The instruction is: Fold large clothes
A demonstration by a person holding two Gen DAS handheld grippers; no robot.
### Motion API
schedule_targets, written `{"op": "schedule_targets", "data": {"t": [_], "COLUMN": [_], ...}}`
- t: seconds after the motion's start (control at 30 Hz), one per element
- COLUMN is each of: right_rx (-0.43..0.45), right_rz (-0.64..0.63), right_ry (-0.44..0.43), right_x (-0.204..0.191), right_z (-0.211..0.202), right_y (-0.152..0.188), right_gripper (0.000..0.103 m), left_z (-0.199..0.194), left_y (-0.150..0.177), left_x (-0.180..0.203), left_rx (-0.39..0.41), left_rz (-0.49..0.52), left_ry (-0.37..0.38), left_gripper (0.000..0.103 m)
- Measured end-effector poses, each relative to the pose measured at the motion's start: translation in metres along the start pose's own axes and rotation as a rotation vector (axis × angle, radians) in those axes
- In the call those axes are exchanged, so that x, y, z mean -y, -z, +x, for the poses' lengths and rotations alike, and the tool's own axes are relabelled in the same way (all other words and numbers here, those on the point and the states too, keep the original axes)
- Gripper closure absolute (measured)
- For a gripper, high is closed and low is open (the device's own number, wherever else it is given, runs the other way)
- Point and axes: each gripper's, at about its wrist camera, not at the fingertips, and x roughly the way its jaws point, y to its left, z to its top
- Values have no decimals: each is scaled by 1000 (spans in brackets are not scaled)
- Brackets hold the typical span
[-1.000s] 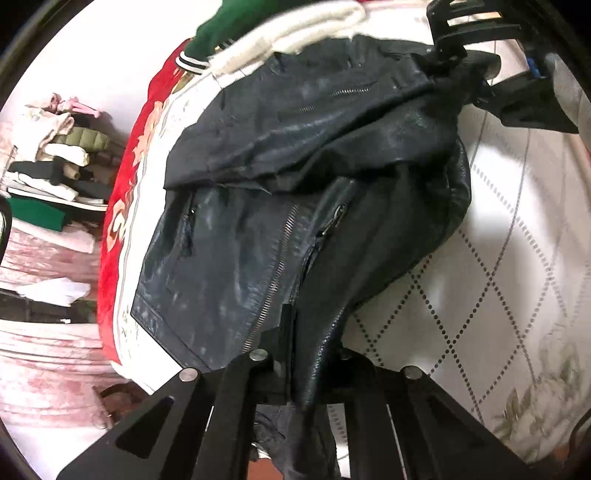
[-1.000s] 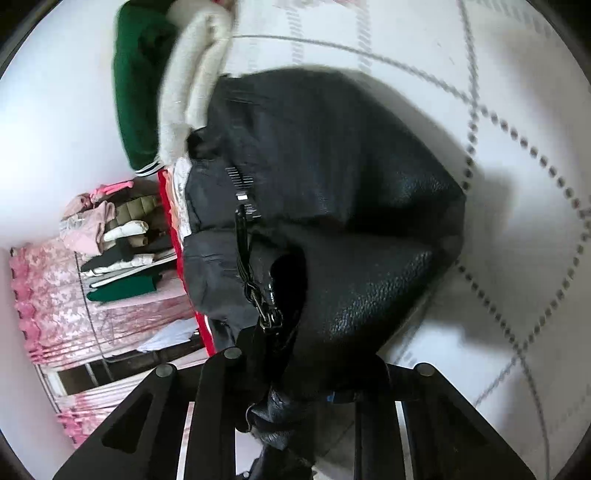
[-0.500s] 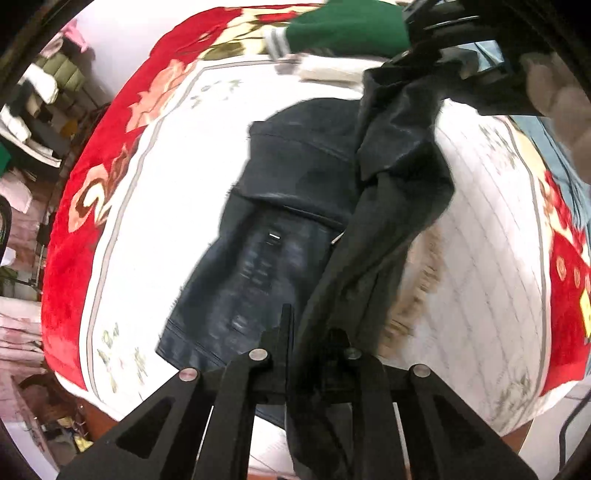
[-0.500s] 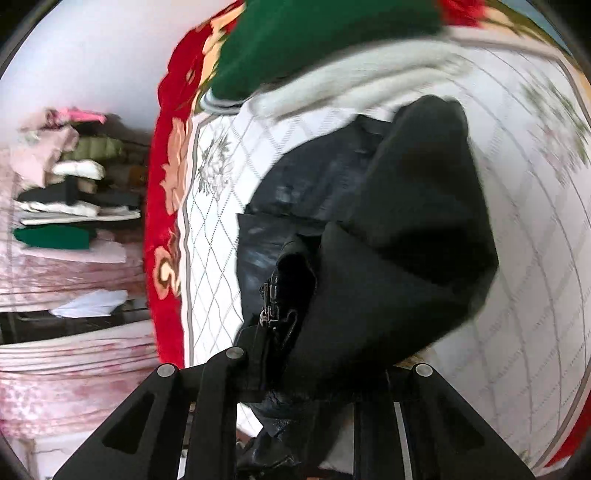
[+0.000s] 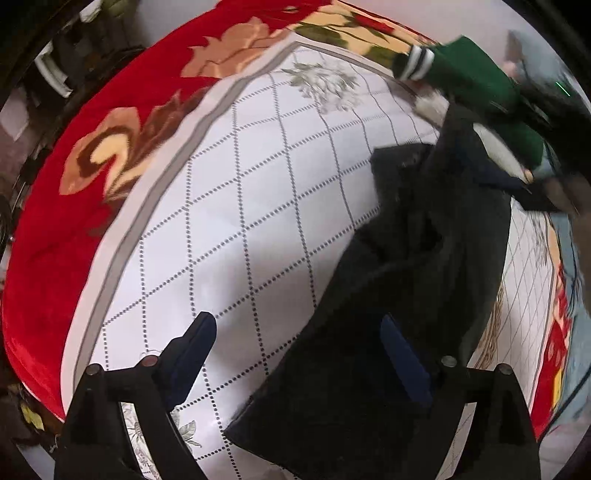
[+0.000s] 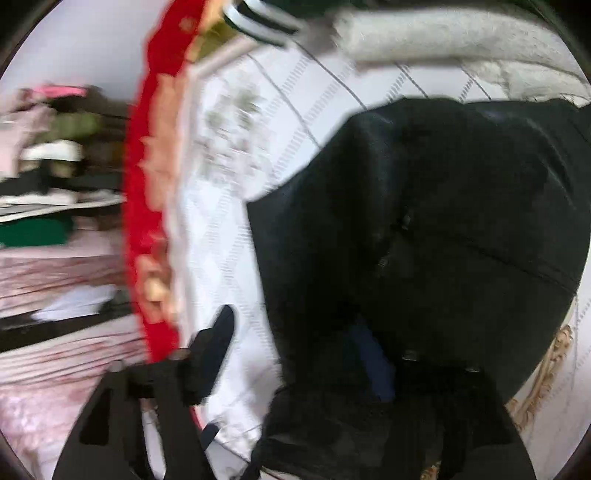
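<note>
A second ago both tools were clamped on the black jacket (image 5: 417, 280); half a second ago they carried it up and over, and now both have let go. In the left wrist view the left gripper (image 5: 295, 354) stands wide open with nothing between its fingers, the left finger (image 5: 188, 350) over bare quilt at 7 o'clock and the right finger (image 5: 402, 358) lying against the dark cloth at 5 o'clock. The jacket has come to rest as a heaped, doubled mass running from 5 o'clock up toward 1 o'clock on the white quilted bedspread (image 5: 236, 206), so I judge one fold has just been thrown and released, though the pile looks rumpled rather than flat and will likely want smoothing. In the right wrist view, which is blurred by motion, the right gripper (image 6: 299, 354) is likewise spread apart and empty: its left finger (image 6: 210, 350) is clear at 7 o'clock, while the other finger is only dimly visible against the jacket (image 6: 436, 236), which fills the frame from centre to 4 o'clock. Around it, the red floral border (image 5: 92, 155) sweeps from 8 to 12 o'clock in the left view, and a green garment with striped cuff (image 5: 469, 74) and a cream garment (image 6: 436, 33) lie at the jacket's far end, near 1 o'clock, touching or nearly touching it; they crowd the room for the next fold. Shelves of folded clothes (image 6: 44, 177) sit off the bed at 9 o'clock.
</note>
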Motion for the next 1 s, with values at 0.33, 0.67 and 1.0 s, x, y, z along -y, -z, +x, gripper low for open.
{"op": "schedule_targets", "data": {"t": [0.33, 0.67, 1.0], "right_rx": [124, 250, 123], "right_rz": [182, 377, 703], "right_ry": [49, -241, 123], "right_x": [188, 218, 300], "right_z": [-46, -49, -128], "right_y": [-8, 47, 250], "right_gripper": [21, 87, 56], "left_z": [91, 30, 9], "left_y": [15, 9, 18], "left_x": [8, 27, 100], "left_rx": [-169, -70, -62], "left_rz": [-14, 62, 131], "left_ry": [-229, -274, -140], "left_gripper": [3, 3, 3]}}
